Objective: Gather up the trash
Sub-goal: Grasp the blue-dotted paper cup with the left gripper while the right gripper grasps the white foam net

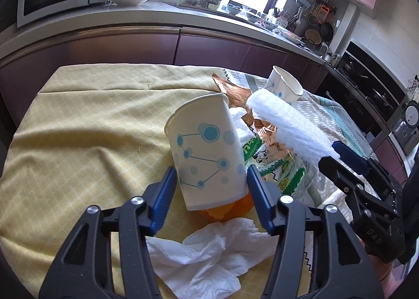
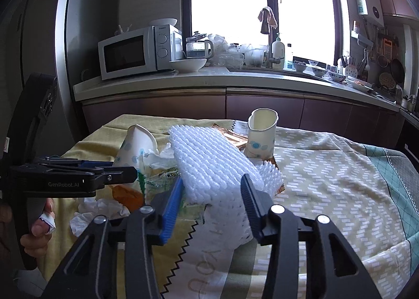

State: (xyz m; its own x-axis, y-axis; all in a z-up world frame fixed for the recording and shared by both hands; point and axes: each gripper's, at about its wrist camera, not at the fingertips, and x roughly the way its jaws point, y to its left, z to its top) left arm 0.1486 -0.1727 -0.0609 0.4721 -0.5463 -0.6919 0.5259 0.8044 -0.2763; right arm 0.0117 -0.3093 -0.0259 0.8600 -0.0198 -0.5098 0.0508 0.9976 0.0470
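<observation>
left wrist: left gripper (image 1: 210, 181) clamps paper cup (image 1: 207, 152); orange scrap (image 1: 227, 207) half hidden; right gripper (image 2: 212, 194) seemingly pinches foam net (image 2: 209, 165).

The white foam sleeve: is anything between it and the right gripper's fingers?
Nothing visible. The foam sleeve already lies between the right gripper fingers, whose blue pads press its sides. The snack wrapper and crumpled tissue lie off to its left.

Microwave (image 2: 136, 50), kettle (image 2: 199, 46), bowl (image 2: 188, 65) on counter (image 2: 235, 79)
</observation>
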